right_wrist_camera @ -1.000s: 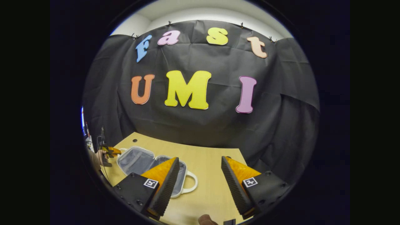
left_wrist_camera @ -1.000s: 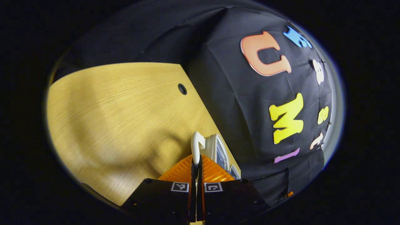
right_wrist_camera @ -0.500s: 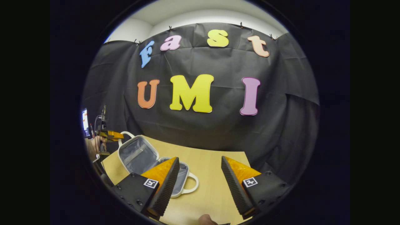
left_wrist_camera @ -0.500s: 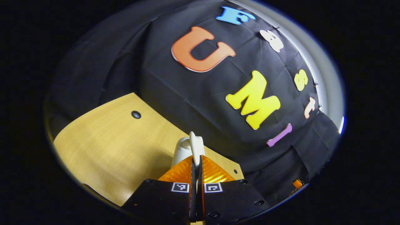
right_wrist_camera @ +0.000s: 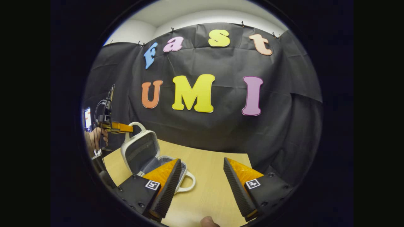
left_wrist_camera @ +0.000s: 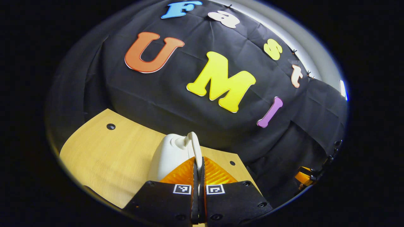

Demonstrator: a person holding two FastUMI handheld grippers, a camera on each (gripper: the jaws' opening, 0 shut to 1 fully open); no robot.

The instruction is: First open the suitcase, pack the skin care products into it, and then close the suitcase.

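The small white suitcase (right_wrist_camera: 140, 151) stands on the wooden table (right_wrist_camera: 208, 189) with its lid raised nearly upright and its grey lining facing my right gripper. The lower half lies flat, its loop handle (right_wrist_camera: 188, 184) pointing toward the table's middle. My left gripper (left_wrist_camera: 198, 162) is shut on the lid's white handle (left_wrist_camera: 193, 144), with the lid's white shell (left_wrist_camera: 167, 156) just below it. In the right gripper view the left gripper (right_wrist_camera: 121, 127) holds that handle at the lid's top, with a hand (right_wrist_camera: 94, 138) behind it. My right gripper (right_wrist_camera: 202, 160) hangs open above the table, right of the case.
A rounded brownish thing (right_wrist_camera: 210, 222) pokes up at the bottom edge of the right gripper view. The table (left_wrist_camera: 107, 154) has small round holes (left_wrist_camera: 110, 126) near its far edge. A screen (right_wrist_camera: 87, 118) glows at the far left. The black cloth wall closes the back.
The left gripper has swung the lid up by its handle, from lying flat open to nearly upright. The right gripper has stayed open and almost still.
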